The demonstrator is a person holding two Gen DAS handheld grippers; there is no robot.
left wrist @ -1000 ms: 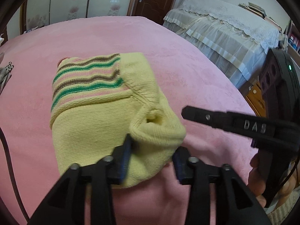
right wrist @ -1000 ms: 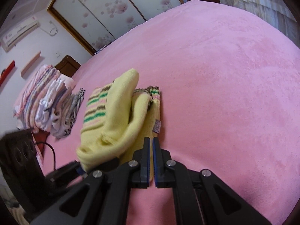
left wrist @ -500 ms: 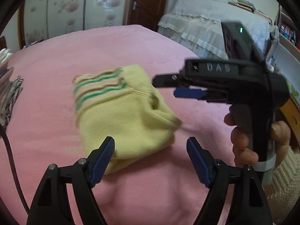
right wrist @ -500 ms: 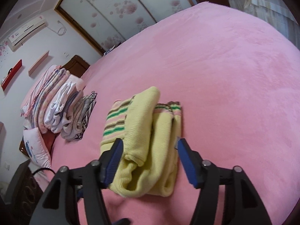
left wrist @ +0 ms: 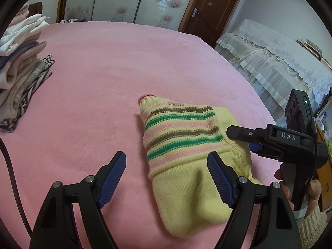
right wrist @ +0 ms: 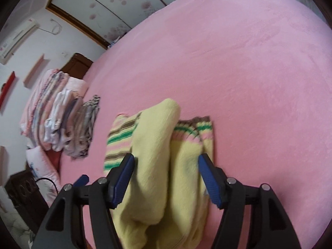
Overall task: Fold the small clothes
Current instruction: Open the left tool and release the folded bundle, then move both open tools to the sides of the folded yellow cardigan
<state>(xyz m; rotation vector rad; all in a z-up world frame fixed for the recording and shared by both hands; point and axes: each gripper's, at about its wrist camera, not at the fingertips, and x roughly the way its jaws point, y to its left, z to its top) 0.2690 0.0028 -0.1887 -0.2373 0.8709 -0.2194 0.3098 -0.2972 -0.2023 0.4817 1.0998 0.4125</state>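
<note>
A small yellow knit sweater with green, brown and pink stripes lies folded on the pink bed. It also shows in the right wrist view. My left gripper is open and empty, its right finger over the sweater's near edge, its left finger over bare bed. My right gripper is open, with the folded sweater lying between its fingers, not pinched. The right gripper also shows in the left wrist view, at the sweater's right side.
A stack of folded clothes sits at the bed's left edge, also in the right wrist view. A second bed with a white lace cover stands at the right. A dark cable runs along the left.
Both grippers opened and let go of the sweater. The left gripper drew back and swung left, so the sweater now lies to its right. The right gripper stayed at the sweater's side.
</note>
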